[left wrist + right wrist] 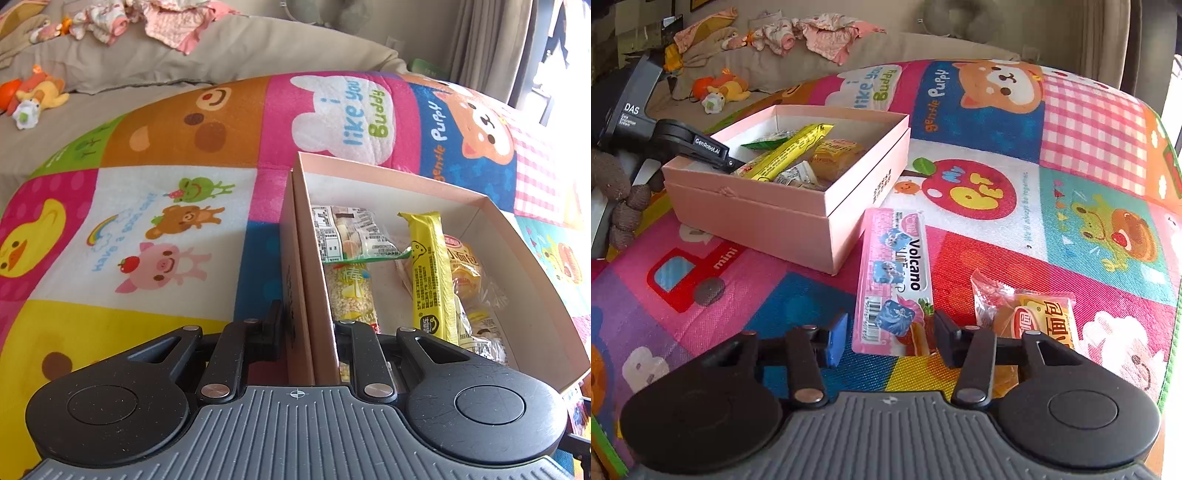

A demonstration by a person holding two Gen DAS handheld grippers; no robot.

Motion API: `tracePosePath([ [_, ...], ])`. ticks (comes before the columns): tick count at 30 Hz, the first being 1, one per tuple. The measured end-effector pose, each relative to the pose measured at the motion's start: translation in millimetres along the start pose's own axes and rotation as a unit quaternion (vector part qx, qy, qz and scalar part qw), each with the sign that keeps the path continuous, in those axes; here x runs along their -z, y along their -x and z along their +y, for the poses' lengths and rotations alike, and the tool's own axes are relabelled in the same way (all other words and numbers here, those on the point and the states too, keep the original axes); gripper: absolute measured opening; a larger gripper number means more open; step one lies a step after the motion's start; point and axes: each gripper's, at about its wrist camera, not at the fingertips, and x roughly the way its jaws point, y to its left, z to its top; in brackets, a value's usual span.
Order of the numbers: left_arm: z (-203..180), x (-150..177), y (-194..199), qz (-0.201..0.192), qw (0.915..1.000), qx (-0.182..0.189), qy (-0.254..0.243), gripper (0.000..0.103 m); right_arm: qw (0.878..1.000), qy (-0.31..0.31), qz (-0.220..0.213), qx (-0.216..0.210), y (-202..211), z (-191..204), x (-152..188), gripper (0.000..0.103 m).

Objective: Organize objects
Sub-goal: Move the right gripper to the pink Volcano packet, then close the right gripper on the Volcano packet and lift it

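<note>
1. Nearest to you is your right gripper (890, 338). Its jaws stand apart on each side of the near end of the pink snack pack (892, 280). The pads do not press it yet, so nothing is held.
2. Far to the left, your left gripper (308, 332) is clamped on the near wall of the pink box (301, 295). One finger is outside and one is inside. It keeps the box steady.
3. The box sits on the mat (979, 240), just beside the far end of the pink pack. Inside lie a long yellow bar (430, 273), a grain bar (351, 291) and some small clear bags.
4. To the right of the pink pack lies a small bread bag (1034, 314), right by your right finger.
5. What could go wrong: the pink pack is flat, thin and shiny. If you squeeze only its end, it may slip out or bend and droop.
6. The bread bag is crinkly and close. Your right finger may catch it and drag it along.
7. The box is light card with stiff, straight walls. If you pull with your left hand, it may tip or slide on the soft, bumpy mat.
</note>
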Motion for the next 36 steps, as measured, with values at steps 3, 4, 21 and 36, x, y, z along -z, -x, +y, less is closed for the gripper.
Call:
tracePosePath([
  [3,0,0,0,-0.001,1.0,0.001,0.001,0.02,1.0,0.004,0.005,-0.008,6,4,3,0.046],
  [4,0,0,0,-0.002,1.0,0.002,0.002,0.02,1.0,0.003,0.008,-0.014,9,5,4,0.046],
  [21,-1,-1,-1,0.003,1.0,-0.002,0.0,0.02,1.0,-0.003,0.003,-0.015,21,20,-6,0.073],
  [36,-1,0,-1,0.004,1.0,0.002,0.003,0.02,0.996,0.02,0.074,-0.043,22,28,3,0.044],
])
